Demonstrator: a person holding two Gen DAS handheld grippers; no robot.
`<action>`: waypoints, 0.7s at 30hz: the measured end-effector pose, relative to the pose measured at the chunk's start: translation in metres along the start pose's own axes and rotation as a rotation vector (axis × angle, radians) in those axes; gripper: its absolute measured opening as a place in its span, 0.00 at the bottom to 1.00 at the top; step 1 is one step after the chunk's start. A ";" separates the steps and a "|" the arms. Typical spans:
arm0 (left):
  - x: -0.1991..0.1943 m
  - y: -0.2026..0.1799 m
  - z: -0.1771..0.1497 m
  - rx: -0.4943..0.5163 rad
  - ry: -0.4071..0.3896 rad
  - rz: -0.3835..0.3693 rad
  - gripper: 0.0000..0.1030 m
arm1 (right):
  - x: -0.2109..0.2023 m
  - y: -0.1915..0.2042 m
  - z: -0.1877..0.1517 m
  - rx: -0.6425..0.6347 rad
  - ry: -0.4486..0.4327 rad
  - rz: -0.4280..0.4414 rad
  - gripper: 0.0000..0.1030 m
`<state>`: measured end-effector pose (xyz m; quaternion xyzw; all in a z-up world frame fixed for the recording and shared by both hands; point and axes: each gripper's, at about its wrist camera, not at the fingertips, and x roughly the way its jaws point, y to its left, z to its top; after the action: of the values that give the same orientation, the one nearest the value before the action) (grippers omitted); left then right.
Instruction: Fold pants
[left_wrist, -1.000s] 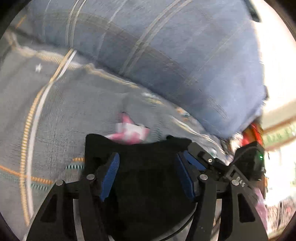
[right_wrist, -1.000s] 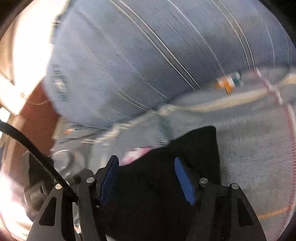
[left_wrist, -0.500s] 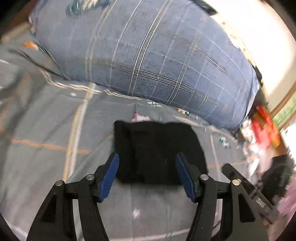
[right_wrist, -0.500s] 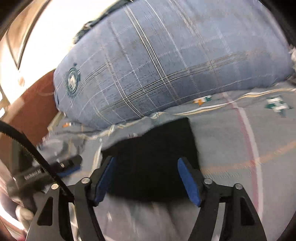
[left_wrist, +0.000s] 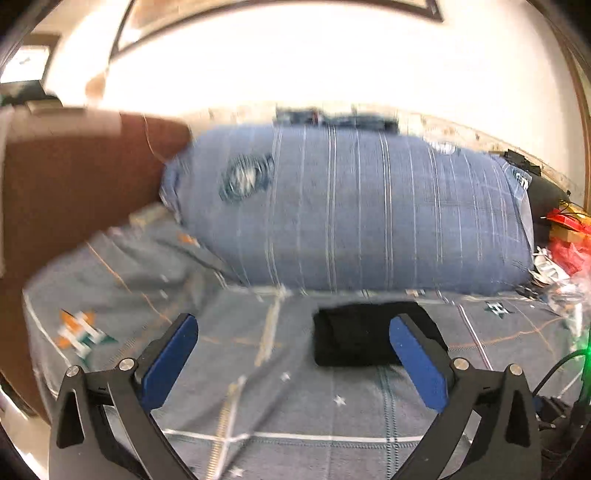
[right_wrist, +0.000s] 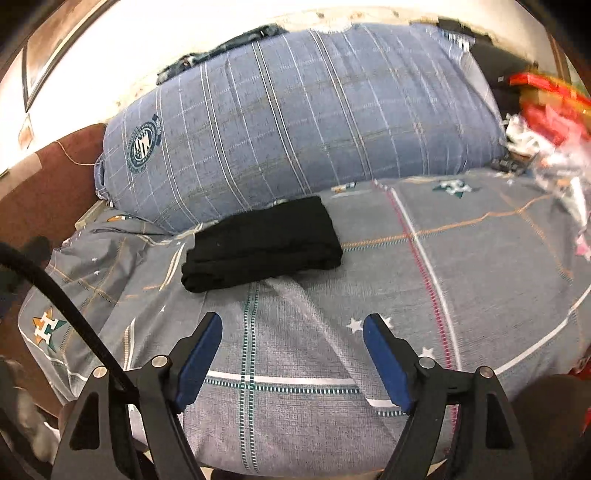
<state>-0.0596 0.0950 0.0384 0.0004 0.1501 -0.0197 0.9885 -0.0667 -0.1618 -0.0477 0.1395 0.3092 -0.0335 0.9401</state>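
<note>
Left gripper (left_wrist: 293, 347): black frame, 2 blue pads, jaws spread wide, just been opening, nothing clamped. Its right pad overlaps the near right corner of the folded black pants (left_wrist: 364, 338) in the picture, hiding that corner; contact cannot be confirmed. View is motion-blurred.

Right gripper (right_wrist: 293, 350): same build, jaws apart, just been opening, nothing between them but bedsheet. The pants (right_wrist: 264, 243) lie well ahead of its tips, a compact flat bundle.

Pants rest on the grey patterned bedsheet (right_wrist: 461, 266), just in front of the large blue plaid pillow (right_wrist: 303, 122). Red clutter (right_wrist: 546, 107) at right edge is blurred, unidentifiable. A black cable (right_wrist: 66, 306) crosses the lower left.
</note>
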 end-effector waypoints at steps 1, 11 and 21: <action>-0.005 -0.002 0.001 0.006 -0.011 0.005 1.00 | -0.004 0.002 0.000 -0.003 -0.008 0.000 0.81; -0.029 -0.018 -0.004 0.033 0.069 -0.104 1.00 | -0.029 0.036 -0.011 -0.112 -0.050 -0.002 0.87; -0.024 -0.027 -0.017 0.045 0.150 -0.140 1.00 | -0.020 0.035 -0.019 -0.107 0.006 -0.008 0.88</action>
<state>-0.0882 0.0690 0.0297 0.0135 0.2231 -0.0920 0.9703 -0.0889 -0.1236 -0.0422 0.0878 0.3139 -0.0202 0.9452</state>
